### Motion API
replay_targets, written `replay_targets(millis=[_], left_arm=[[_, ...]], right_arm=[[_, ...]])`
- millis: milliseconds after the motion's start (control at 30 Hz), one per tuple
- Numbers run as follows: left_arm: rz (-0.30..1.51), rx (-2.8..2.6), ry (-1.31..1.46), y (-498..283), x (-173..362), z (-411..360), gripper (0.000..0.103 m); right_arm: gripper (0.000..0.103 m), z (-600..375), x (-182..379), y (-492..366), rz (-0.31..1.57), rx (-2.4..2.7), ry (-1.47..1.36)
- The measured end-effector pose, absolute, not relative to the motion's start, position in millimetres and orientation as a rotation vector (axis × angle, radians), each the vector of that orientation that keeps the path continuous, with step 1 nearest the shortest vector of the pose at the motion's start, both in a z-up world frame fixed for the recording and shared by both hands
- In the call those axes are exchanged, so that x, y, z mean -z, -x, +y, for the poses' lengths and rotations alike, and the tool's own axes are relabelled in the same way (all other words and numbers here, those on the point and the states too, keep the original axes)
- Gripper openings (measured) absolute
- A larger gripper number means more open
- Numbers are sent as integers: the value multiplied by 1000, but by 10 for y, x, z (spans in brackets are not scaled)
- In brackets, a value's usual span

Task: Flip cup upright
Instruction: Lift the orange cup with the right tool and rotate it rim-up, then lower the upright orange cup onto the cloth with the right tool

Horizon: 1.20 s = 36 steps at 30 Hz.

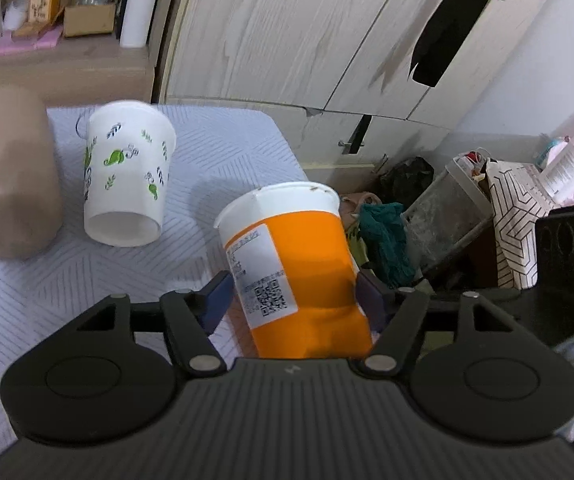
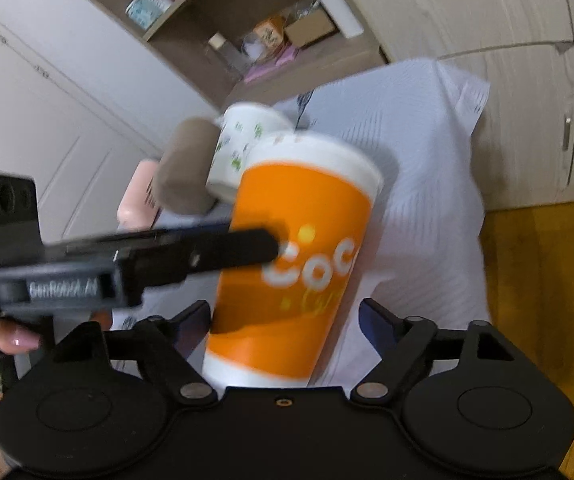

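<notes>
The left gripper [image 1: 293, 296] clenches the orange cup [image 1: 307, 264] low on its body, its blue pads [image 1: 217, 300] pressing both sides so the paper wall buckles near the base. The cup is orange with a white rim, a white printed label and a QR code, and it stands rim-up, leaning slightly, above the near right part of the white patterned cloth [image 1: 215, 152]. The right gripper [image 2: 285, 320] sits spread wide around the same cup [image 2: 299, 256]; whether its left pad touches is unclear through motion blur. The cloth edge falls away just right of the cup. Farther left lie a leaf-printed cup [image 1: 127, 172] on its side and a tan cylinder [image 1: 11, 176].
</notes>
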<state>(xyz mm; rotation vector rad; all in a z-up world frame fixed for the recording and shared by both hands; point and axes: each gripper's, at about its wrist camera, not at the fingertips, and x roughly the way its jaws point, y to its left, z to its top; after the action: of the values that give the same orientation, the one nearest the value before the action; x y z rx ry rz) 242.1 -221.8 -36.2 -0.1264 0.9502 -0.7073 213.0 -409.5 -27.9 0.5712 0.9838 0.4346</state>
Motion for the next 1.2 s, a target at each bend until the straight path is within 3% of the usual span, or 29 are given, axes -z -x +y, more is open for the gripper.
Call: replay_targets(millis=[67, 133, 467, 1200], left_arm=[[976, 720, 161, -2465, 400, -2190, 68], [999, 733, 200, -2504, 441, -2154, 67], [965, 792, 171, -2239, 417, -1957, 66], [613, 684, 114, -1486, -203, -412, 66]], right_arm=[[86, -4131, 280, -2155, 969, -442, -580], [77, -4134, 286, -2139, 956, -461, -586], [77, -3908, 180, -1901, 955, -455, -549], [76, -2370, -485, -1603, 635, -647, -50]])
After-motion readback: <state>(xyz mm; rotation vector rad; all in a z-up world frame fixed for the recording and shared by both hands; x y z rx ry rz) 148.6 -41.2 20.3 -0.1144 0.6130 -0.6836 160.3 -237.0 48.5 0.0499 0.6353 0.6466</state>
